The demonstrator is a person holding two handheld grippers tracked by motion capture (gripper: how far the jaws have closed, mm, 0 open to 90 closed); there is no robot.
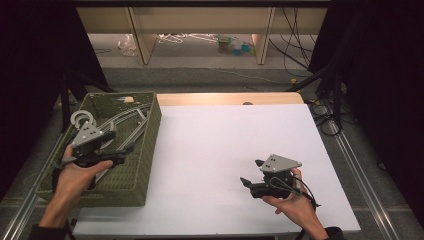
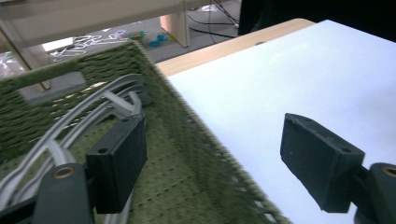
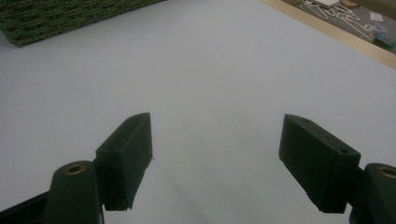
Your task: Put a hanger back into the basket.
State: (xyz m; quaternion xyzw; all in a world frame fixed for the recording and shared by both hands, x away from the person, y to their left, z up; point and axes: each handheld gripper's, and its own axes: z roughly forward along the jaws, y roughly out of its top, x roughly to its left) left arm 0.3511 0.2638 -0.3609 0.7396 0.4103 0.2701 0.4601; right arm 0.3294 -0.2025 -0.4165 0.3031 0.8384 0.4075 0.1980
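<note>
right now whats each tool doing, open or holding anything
left tool: open, nothing held, above the green basket's edge
right tool: open, nothing held, over the white table

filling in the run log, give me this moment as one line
left tongs: open, above green basket | grey hangers: lying in basket | right tongs: open, nothing held, above white table

basket (image 1: pixel 145 150): green woven | hangers (image 1: pixel 127 120): grey | table (image 1: pixel 225 150): white | fingers (image 3: pixel 128 156): black
</note>
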